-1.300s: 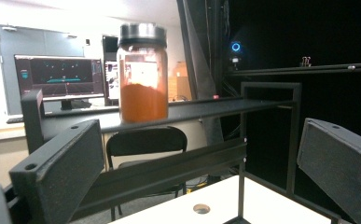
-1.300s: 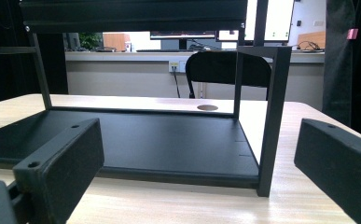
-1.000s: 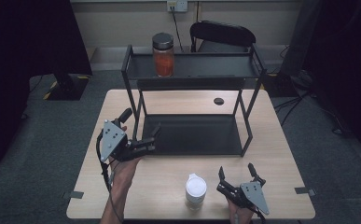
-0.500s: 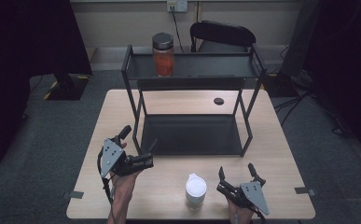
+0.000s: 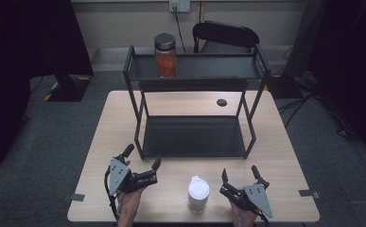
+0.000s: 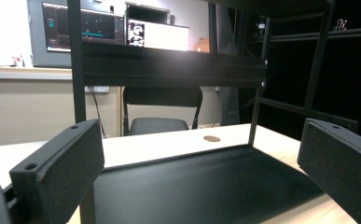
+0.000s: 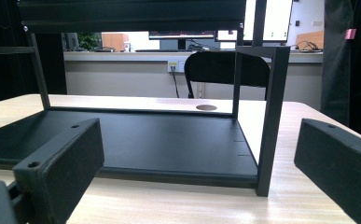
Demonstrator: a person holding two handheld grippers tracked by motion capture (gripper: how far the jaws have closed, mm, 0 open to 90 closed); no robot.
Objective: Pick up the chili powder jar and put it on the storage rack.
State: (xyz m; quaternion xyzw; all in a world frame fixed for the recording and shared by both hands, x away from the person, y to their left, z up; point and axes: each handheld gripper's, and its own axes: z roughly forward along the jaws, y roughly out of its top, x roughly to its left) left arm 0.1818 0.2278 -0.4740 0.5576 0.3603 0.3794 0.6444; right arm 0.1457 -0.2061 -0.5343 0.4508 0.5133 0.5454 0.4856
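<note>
Two grippers sat low at the near edge of the table [image 5: 100,142], and both were spread wide with nothing between the jaws. Between them stood a white cup [image 5: 198,193], short and round with a lid on top, close to the front edge. The left gripper [image 5: 143,168] lay just left of it, well short of touching; the right gripper [image 5: 239,177] lay just right of it, also apart. Bare tabletop ran from the cup to the black rack [image 5: 195,142], so there was open room ahead. The rack's lower shelf [image 6: 206,182] was a dark flat tray with nothing on it, its thin posts [image 7: 270,121] standing at the corners. On the top shelf stood a jar [image 5: 165,55] with a dark lid and orange-red contents, near the left end.
</note>
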